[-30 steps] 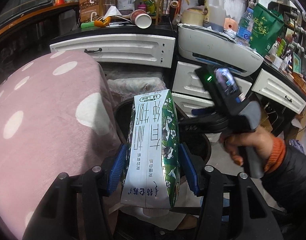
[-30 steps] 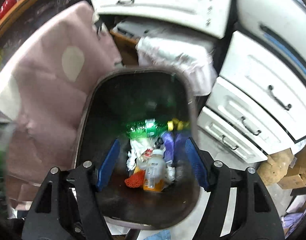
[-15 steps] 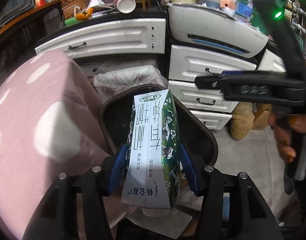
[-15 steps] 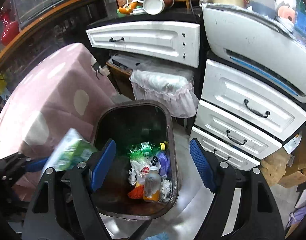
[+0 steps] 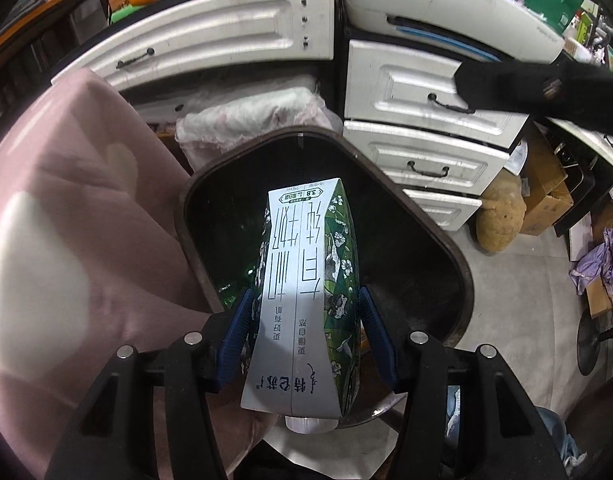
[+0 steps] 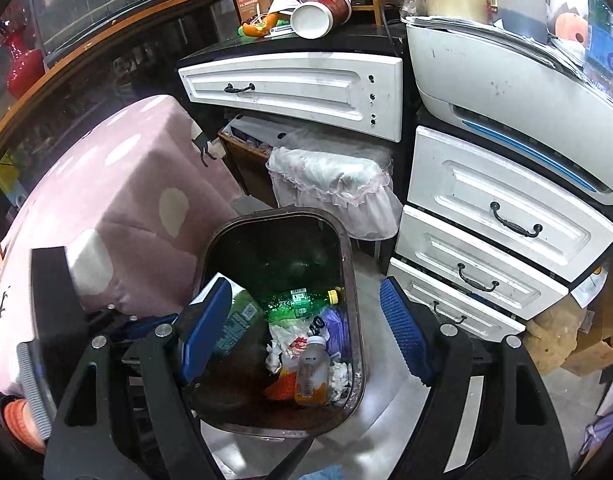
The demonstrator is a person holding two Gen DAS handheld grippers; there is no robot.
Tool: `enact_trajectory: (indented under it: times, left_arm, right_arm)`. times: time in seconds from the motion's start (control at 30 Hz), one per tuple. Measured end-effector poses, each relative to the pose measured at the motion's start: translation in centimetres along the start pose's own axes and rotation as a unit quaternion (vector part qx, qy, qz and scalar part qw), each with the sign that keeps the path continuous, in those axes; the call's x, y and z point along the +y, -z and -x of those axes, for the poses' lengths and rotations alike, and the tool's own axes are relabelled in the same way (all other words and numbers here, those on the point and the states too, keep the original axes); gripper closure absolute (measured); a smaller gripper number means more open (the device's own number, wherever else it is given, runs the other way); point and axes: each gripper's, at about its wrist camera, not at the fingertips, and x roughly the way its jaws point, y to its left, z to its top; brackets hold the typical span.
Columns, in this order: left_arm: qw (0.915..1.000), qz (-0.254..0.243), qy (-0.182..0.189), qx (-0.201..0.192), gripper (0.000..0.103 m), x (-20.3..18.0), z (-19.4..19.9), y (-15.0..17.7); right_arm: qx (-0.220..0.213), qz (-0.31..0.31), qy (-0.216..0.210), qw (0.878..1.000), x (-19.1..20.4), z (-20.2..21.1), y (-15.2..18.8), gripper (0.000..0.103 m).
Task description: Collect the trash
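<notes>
Pink blanket [image 6: 118, 216] w/ white spots covers a big block at left, its edge touching the bin's left rim. White drawers [image 6: 494, 220] w/ black handles stack at right; one more drawer front [image 6: 298, 88] sits above the gap behind the bin. White printer [image 6: 498, 80] on top of the drawer stack. Frilly pink-white cloth [image 6: 334, 184] drapes over smth just behind the bin.

Bin [image 6: 356, 320]: dark, rounded-rectangle, on grey floor, between blanket and drawers. Inside, near the bottom: green bottle [image 6: 298, 302] w/ yellow cap lying on its side, small bottle [image 6: 312, 376] w/ orange liquid, crumpled white paper, purple wrapper, orange netting.

Left gripper [image 5: 304, 332]: blue pads press both sides of the carton [image 5: 306, 300], abt half open, firm hold. Carton is green-and-white, printed w/ black characters, far end pointing down into the bin mouth, over the left part of the bin. In right wrist view the carton [image 6: 236, 320] shows at the bin's left rim, partly behind the right gripper's left pad, tilted in over the trash, not touching it as far as can be seen.

Right gripper [image 6: 306, 332]: jaws wide apart, just been opening, nothing betw. them; it hangs above the bin, pads apart from the trash below. In left wrist view only its black body [image 5: 546, 88] shows, upper right, in front of the drawers.

Paper cup [image 6: 320, 14] on its side on the counter, top.
</notes>
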Motion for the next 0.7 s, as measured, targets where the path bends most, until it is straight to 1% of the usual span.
enact_trajectory:
  times: [0.07, 0.13, 0.17, 0.2, 0.27, 0.3, 0.37, 0.53, 0.63, 0.7]
  left_arm:
    - [0.9999, 0.003, 0.007, 0.012, 0.048, 0.1, -0.8, 0.0]
    - [0.9998, 0.007, 0.007, 0.019, 0.046, 0.3, -1.1, 0.0]
    - [0.9997, 0.007, 0.005, 0.021, 0.038, 0.3, -1.2, 0.0]
    - [0.9998, 0.008, 0.004, 0.02, 0.026, 0.3, -1.2, 0.0]
    - [0.9999, 0.011, 0.002, 0.008, 0.017, 0.4, -0.8, 0.0]
    - [0.9999, 0.013, 0.005, 0.004, 0.016, 0.4, -0.6, 0.1]
    - [0.9999, 0.014, 0.008, 0.002, 0.012, 0.4, -0.4, 0.1]
    - [0.9998, -0.001, -0.007, -0.017, 0.011, -0.3, 1.2, 1.0]
    - [0.9988, -0.015, -0.017, -0.043, 0.009, -0.7, 3.2, 1.7]
    - [0.9972, -0.023, -0.023, -0.067, 0.006, -1.0, 5.1, 2.1]
  right_arm:
    - [0.0, -0.001, -0.003, 1.0, 0.0, 0.0, 0.0, 0.027]
    - [0.001, -0.001, -0.004, 1.0, 0.1, 0.0, 0.0, 0.026]
    - [0.001, -0.001, -0.004, 1.0, 0.2, 0.0, 0.0, 0.023]
    - [0.001, -0.001, -0.004, 1.0, 0.2, 0.0, 0.0, 0.021]
    - [-0.001, -0.003, -0.007, 1.0, 0.3, 0.1, 0.0, 0.019]
    - [-0.002, -0.003, -0.007, 1.0, 0.3, 0.2, 0.0, 0.018]
    - [-0.004, -0.003, -0.004, 1.0, 0.4, 0.3, -0.1, 0.014]
    - [-0.019, -0.011, 0.006, 1.0, 0.2, 1.4, -0.5, 0.011]
    - [-0.027, -0.016, 0.018, 0.999, 0.2, 2.2, -0.8, 0.01]
    - [-0.035, -0.021, 0.029, 0.999, 0.3, 3.0, -0.9, 0.01]
